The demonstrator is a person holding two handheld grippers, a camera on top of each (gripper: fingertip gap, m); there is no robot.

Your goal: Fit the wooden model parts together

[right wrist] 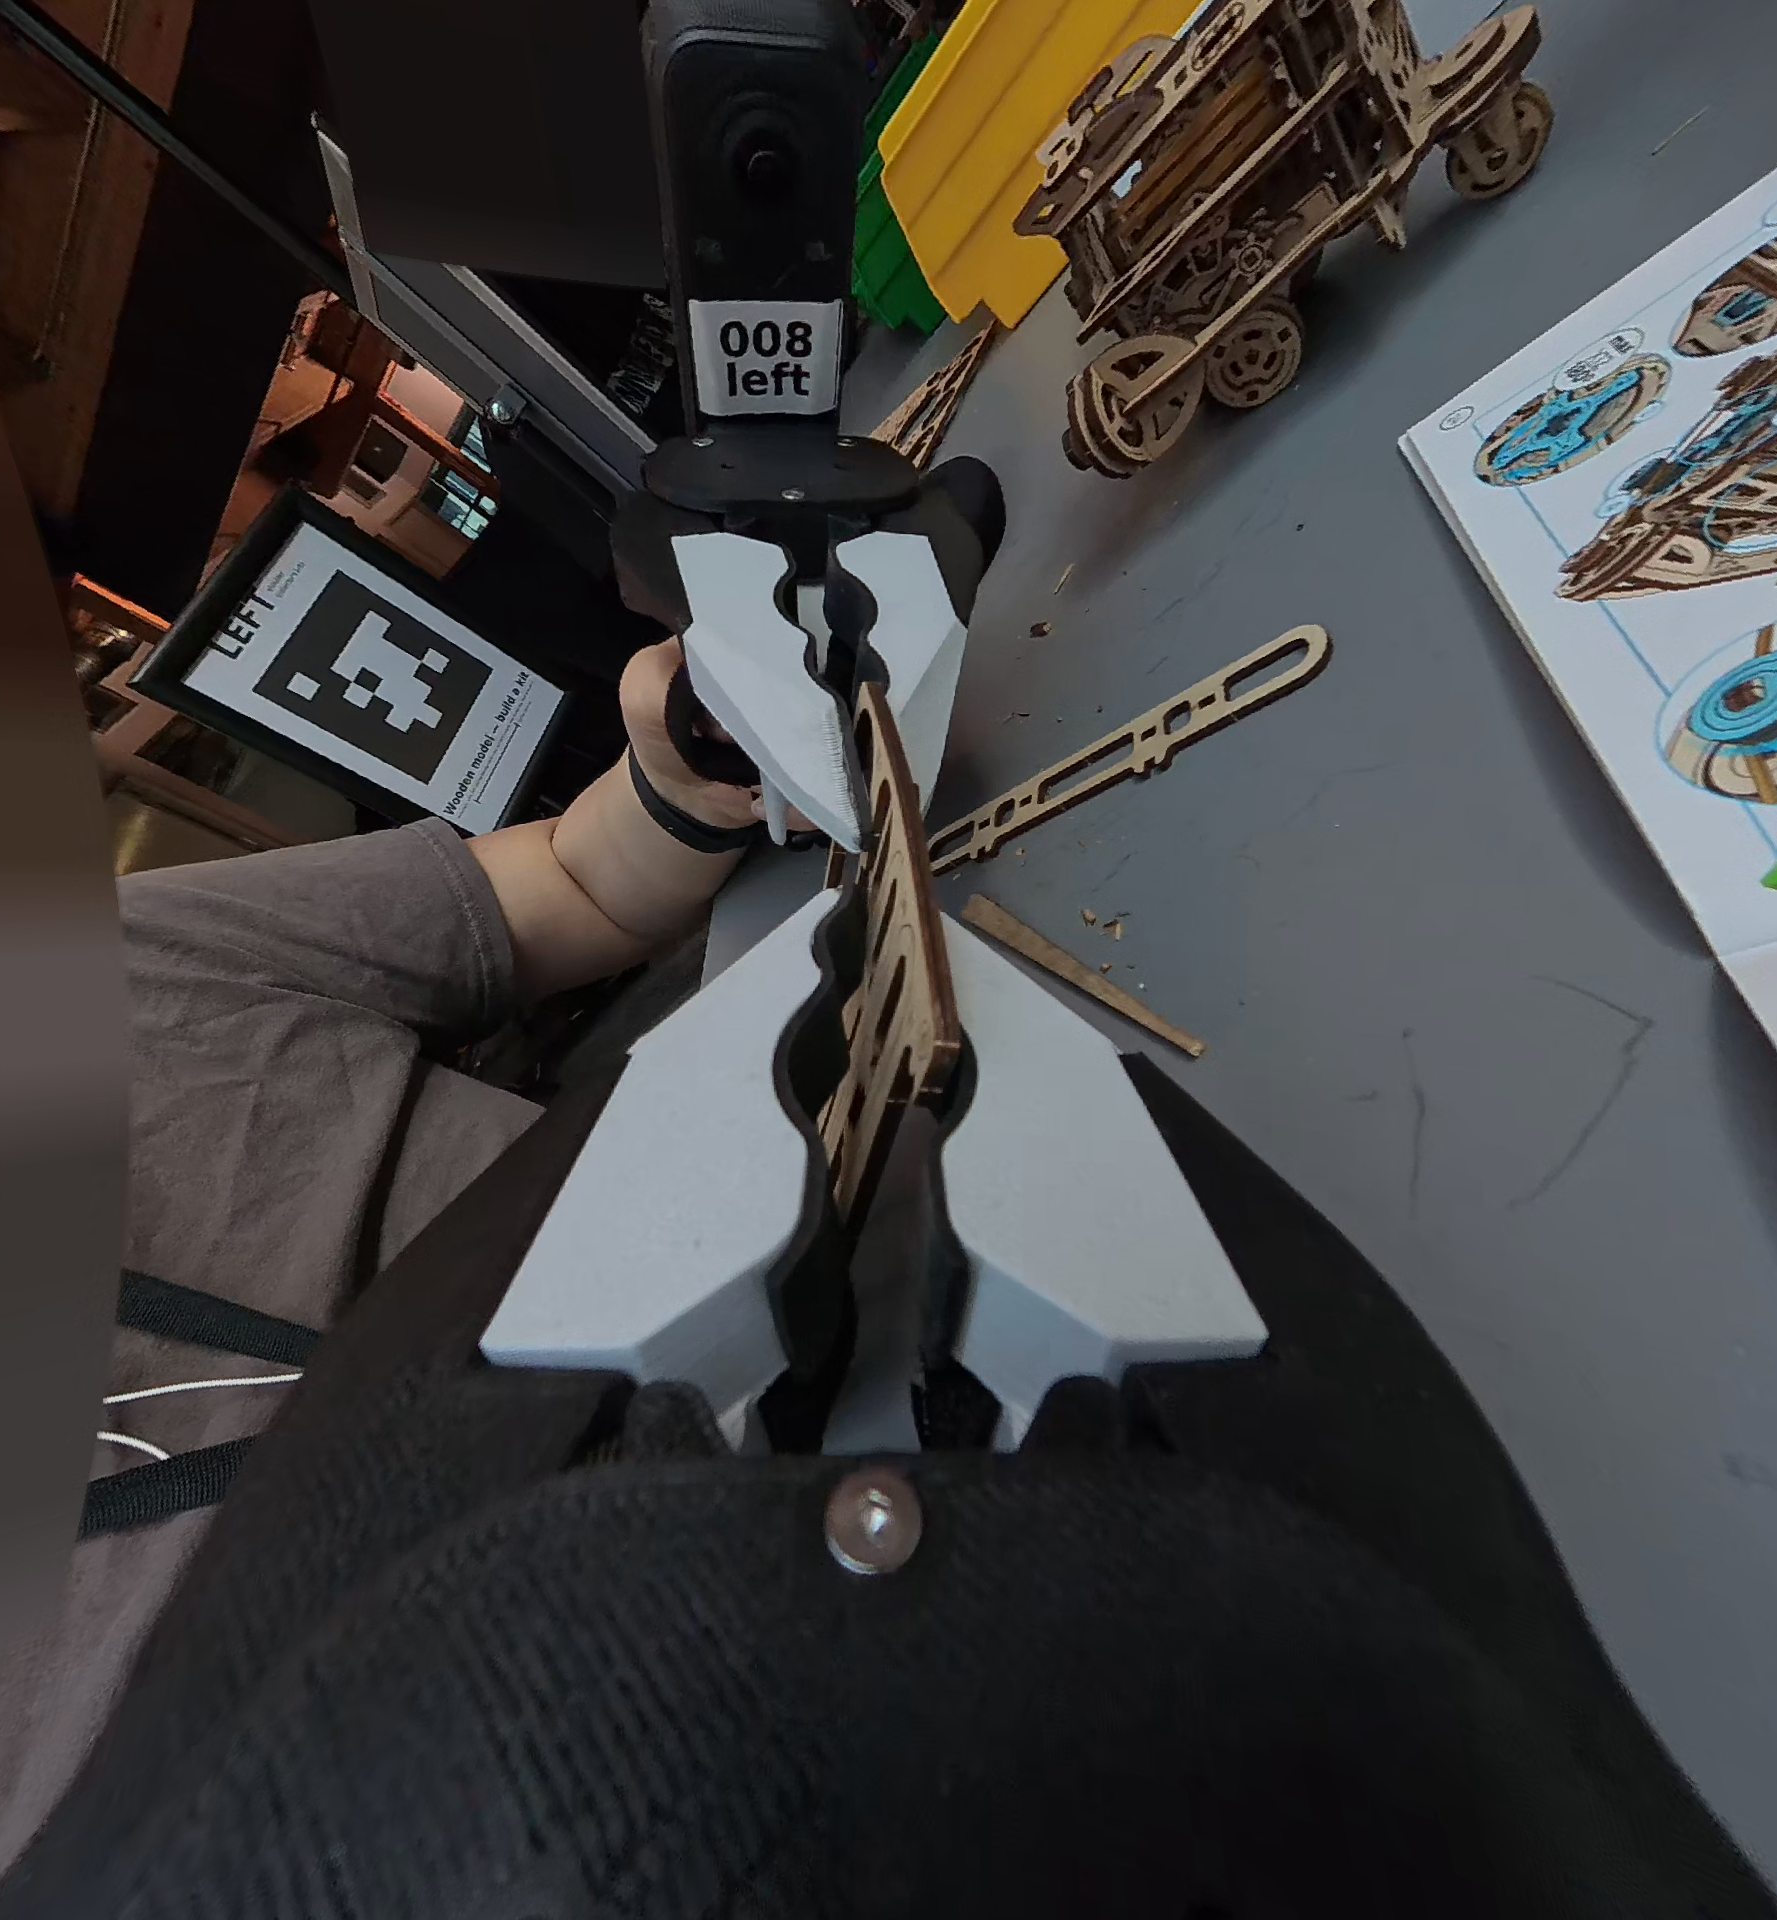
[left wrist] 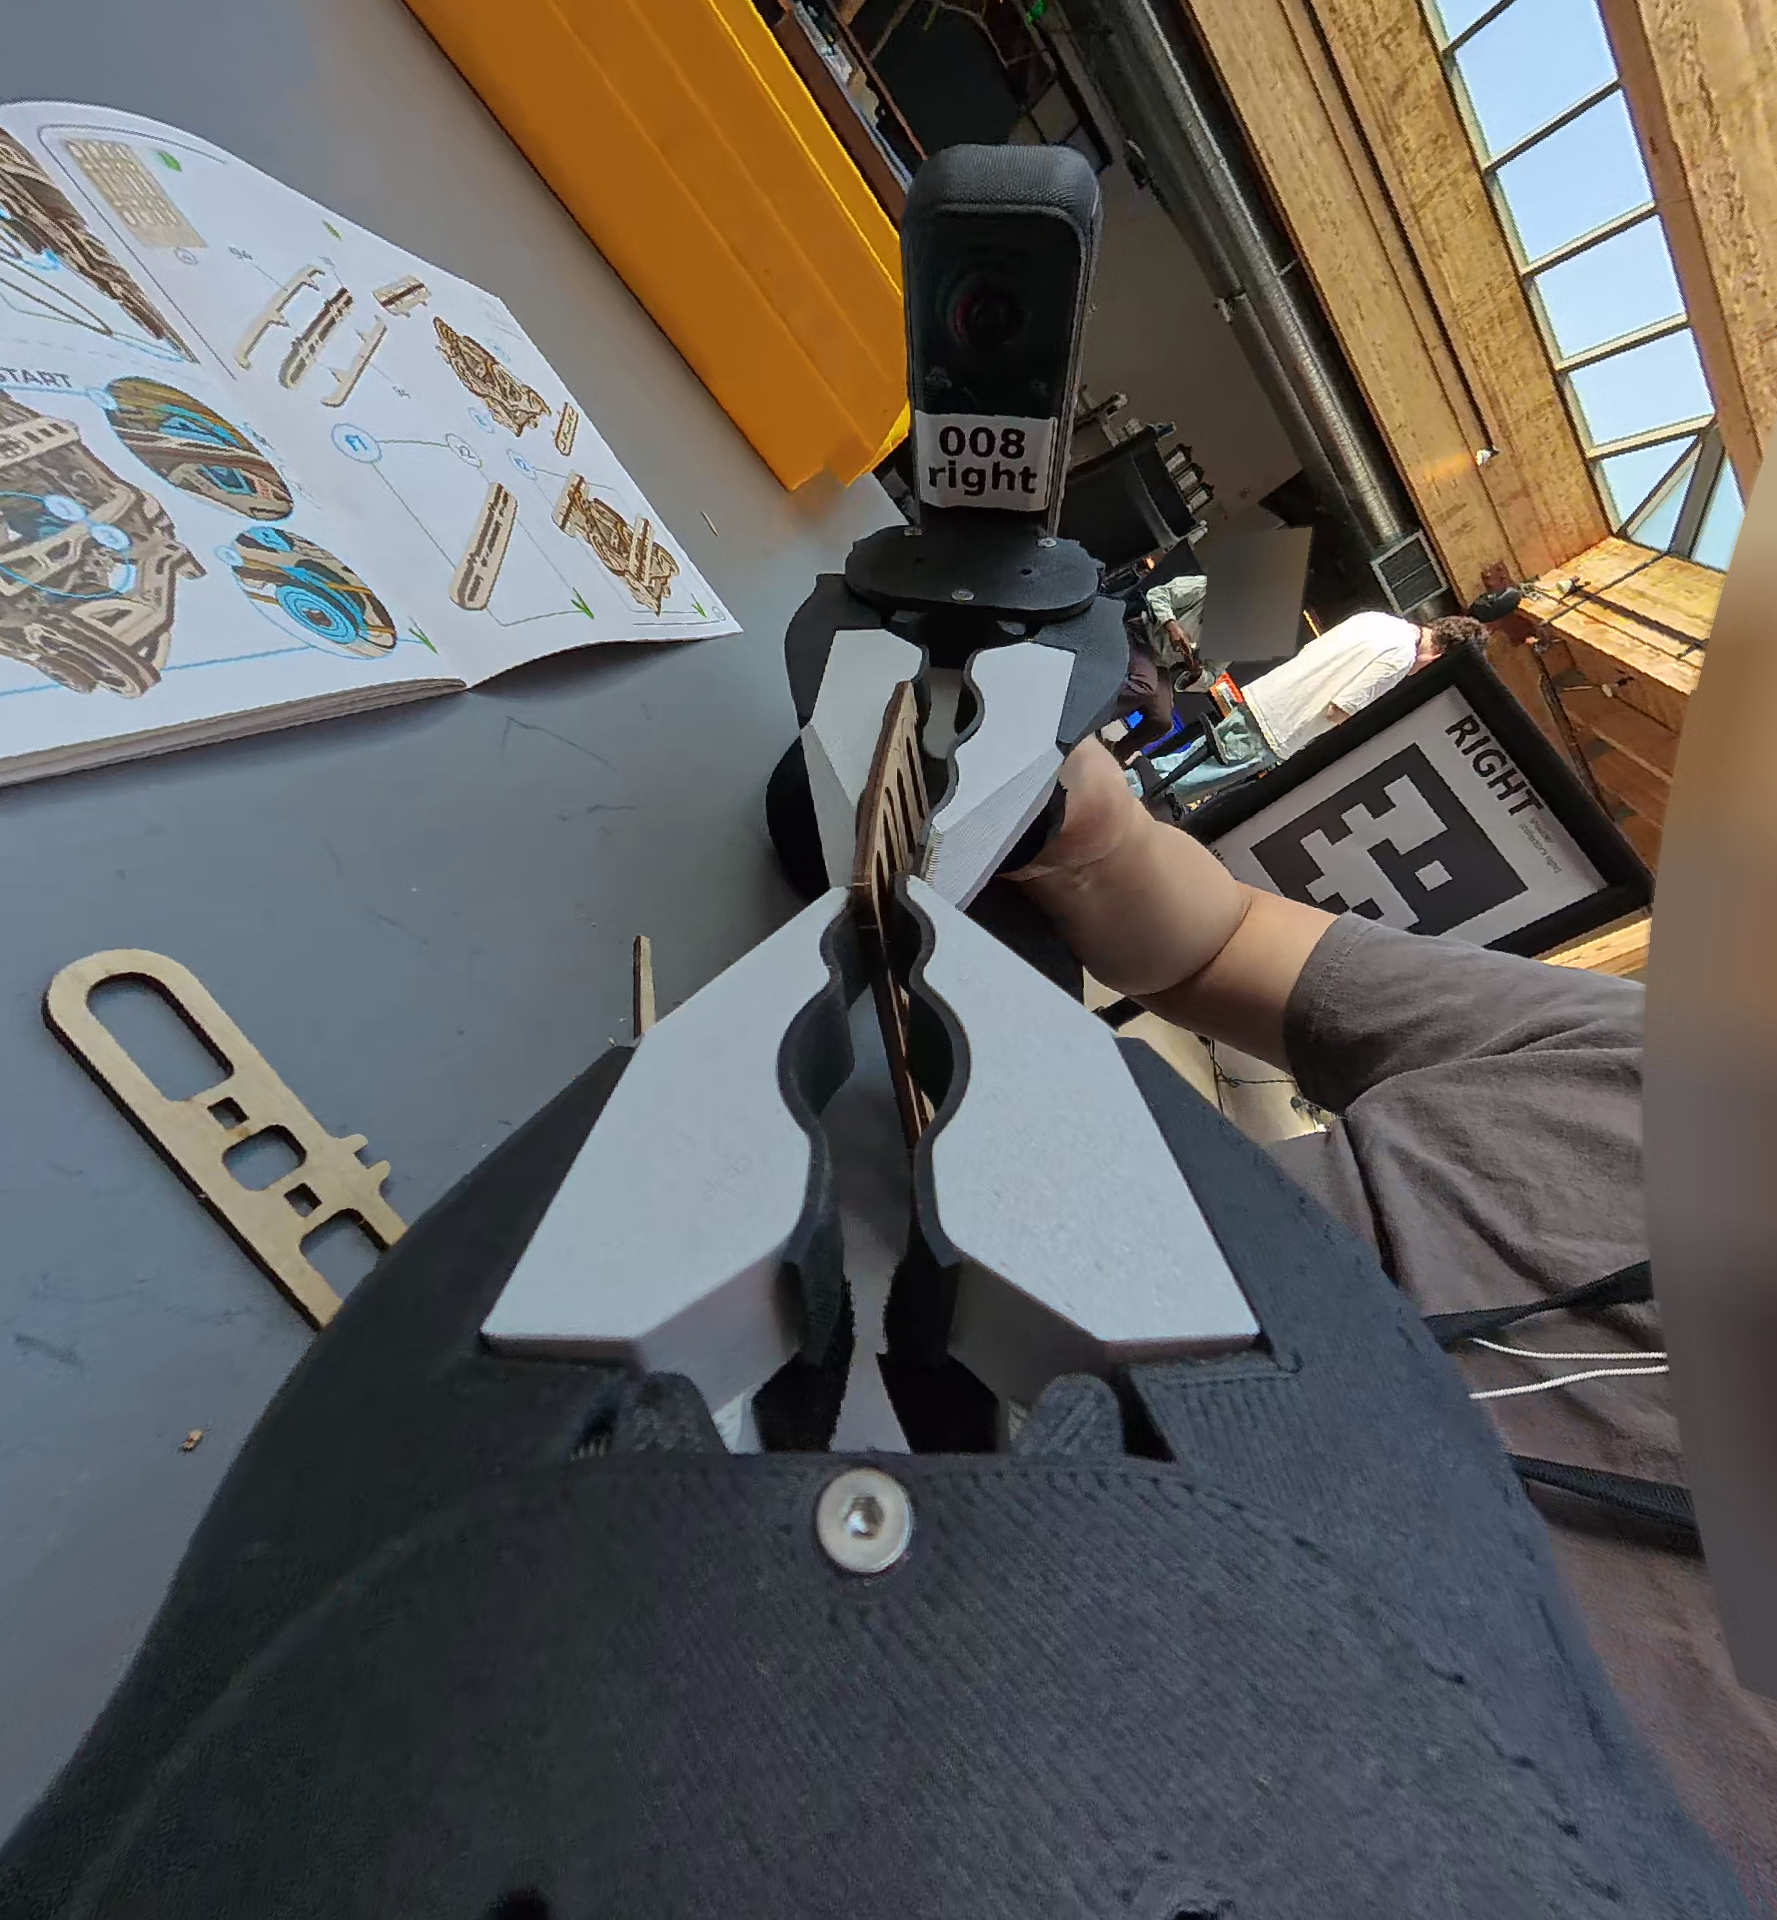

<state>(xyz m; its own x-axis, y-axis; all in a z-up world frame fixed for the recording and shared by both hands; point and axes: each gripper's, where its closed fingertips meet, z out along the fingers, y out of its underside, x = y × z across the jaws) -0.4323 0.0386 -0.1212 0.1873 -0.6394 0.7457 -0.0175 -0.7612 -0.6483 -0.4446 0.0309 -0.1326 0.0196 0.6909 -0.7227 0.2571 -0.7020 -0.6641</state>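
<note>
A small slotted wooden plate [left wrist: 889, 769] is held in the air, edge-on, between my two grippers, which face each other tip to tip. My left gripper [left wrist: 879, 899] is shut on one end of it. My right gripper [right wrist: 894, 920] is shut on the other end of the plate [right wrist: 894, 779]. The right gripper shows opposite in the left wrist view [left wrist: 894, 862], and the left gripper shows opposite in the right wrist view [right wrist: 879, 821]. A long slotted wooden strip [left wrist: 219, 1132] [right wrist: 1123, 748] lies flat on the grey table [right wrist: 1383, 1247].
A thin wooden stick [right wrist: 1081, 977] lies near the strip. A built wooden model vehicle [right wrist: 1258, 229] stands at the back beside yellow [right wrist: 977, 187] and green [right wrist: 879, 239] bins. An open instruction booklet [left wrist: 240, 416] [right wrist: 1694, 571] lies on the table. The person's arms and body are close behind the grippers. The grippers are tip to tip, or close to it. The built wooden model vehicle [right wrist: 1258, 229] is about equally far from each gripper, around 20 centimeters.
</note>
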